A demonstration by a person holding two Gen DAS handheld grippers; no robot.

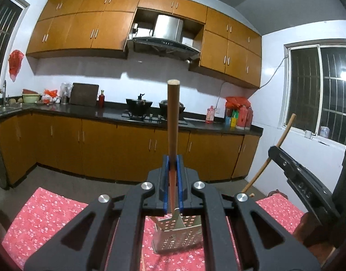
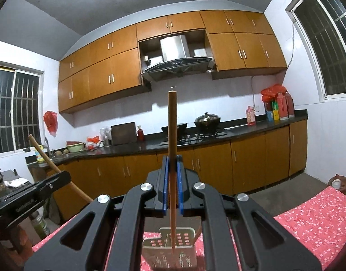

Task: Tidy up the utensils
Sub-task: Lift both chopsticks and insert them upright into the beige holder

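Note:
My left gripper (image 1: 172, 158) is shut on an upright wooden stick (image 1: 173, 113), which is clamped between the blue pads. Its lower end hangs above a perforated metal utensil holder (image 1: 184, 234) standing on the red floral tablecloth (image 1: 49, 214). My right gripper (image 2: 172, 158) is likewise shut on a thinner upright wooden stick (image 2: 172, 124), whose tip reaches down over the same holder (image 2: 159, 246). Another stick (image 2: 197, 232) leans inside the holder. Each gripper shows in the other's view, the right one (image 1: 272, 150) at the right edge and the left one (image 2: 67, 176) at the left edge.
Beyond the table runs a dark kitchen counter (image 1: 105, 113) with woks on a stove (image 1: 139, 106), bottles and bowls, above orange cabinets. Barred windows (image 1: 319, 90) sit on the side walls. A brown wooden piece of furniture (image 1: 308, 225) stands at the table's right end.

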